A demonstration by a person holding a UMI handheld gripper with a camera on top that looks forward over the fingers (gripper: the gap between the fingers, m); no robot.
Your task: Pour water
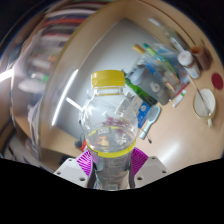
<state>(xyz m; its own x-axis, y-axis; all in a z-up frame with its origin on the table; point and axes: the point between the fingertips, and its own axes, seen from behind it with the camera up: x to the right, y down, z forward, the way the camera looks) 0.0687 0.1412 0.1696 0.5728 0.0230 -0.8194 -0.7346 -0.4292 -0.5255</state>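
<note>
A clear plastic bottle (112, 135) with a yellow cap (108, 79), standing upright.

The bottle is transparent with a yellow band low on its body, the cap is closed on top, and it sits between the jaws, whose pink pads (88, 160) press on both sides.

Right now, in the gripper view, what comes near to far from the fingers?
Gripper fingers shut on the clear yellow-capped bottle → cluster of bottles beyond it on the table → white cup further along.
</note>
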